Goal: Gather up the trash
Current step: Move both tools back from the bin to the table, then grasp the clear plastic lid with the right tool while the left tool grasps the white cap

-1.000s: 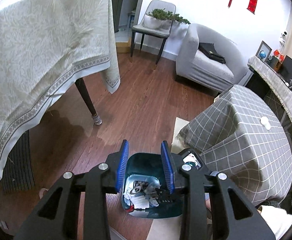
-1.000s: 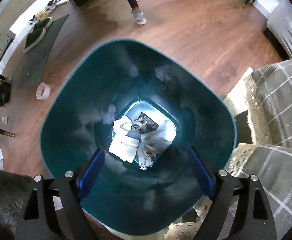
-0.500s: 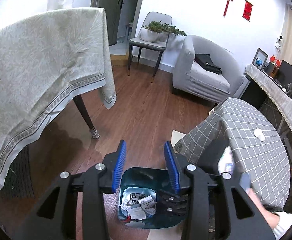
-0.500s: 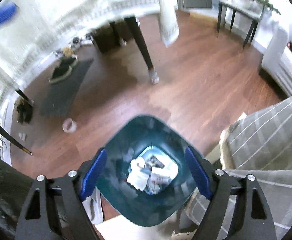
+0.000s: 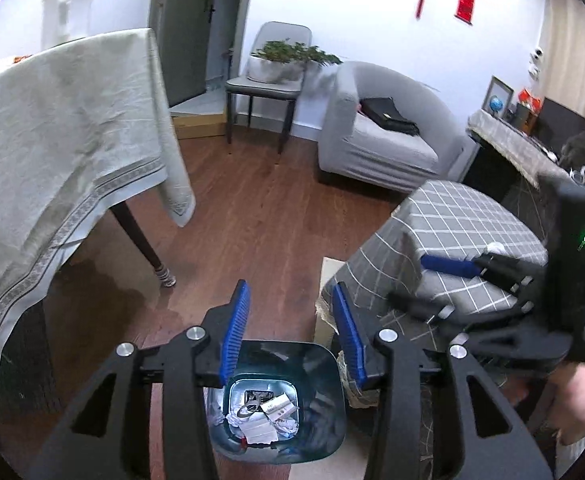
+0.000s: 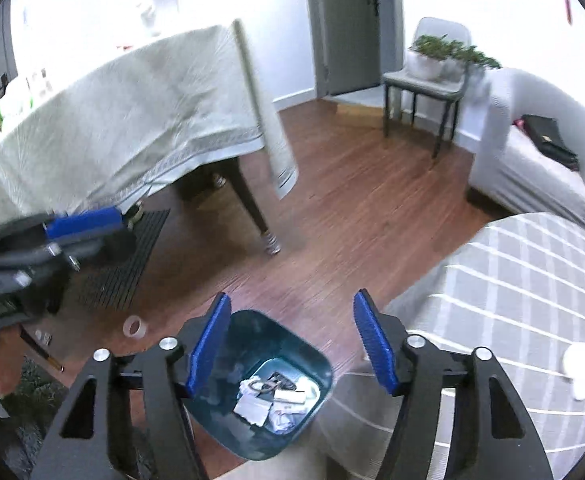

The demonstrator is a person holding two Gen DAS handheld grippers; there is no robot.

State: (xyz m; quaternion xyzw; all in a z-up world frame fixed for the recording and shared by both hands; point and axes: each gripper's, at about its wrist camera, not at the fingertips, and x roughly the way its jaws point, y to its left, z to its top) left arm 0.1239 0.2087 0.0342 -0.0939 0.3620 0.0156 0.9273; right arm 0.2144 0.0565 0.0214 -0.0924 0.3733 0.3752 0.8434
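Trash (image 6: 270, 400) is lying at the bottom of the teal bin (image 5: 324, 412), which is standing on the wooden floor (image 5: 260, 232) at the near edge of both wrist views, just left of the checked cloth (image 5: 464, 224). Crumpled paper, a small printed box and something dark are showing down there, loose and jumbled. The left gripper (image 5: 290, 332) is hanging above the bin's mouth with its blue pads spreading, nothing between them. The right gripper (image 6: 292, 344) is hovering over the same bin, its pads drawing together on empty air, so both are released and carrying nothing. One white scrap (image 6: 580, 364) is sitting on the checked cloth at the right, and a tape ring (image 6: 133, 326) is lying on the floor left of the bin. My read: this sort of litter is feather-light, soft and crushable, so a gentle pinch across the scrap's middle should do; thin paper may slip or flutter free, and a flat piece will need an edge lifted first.
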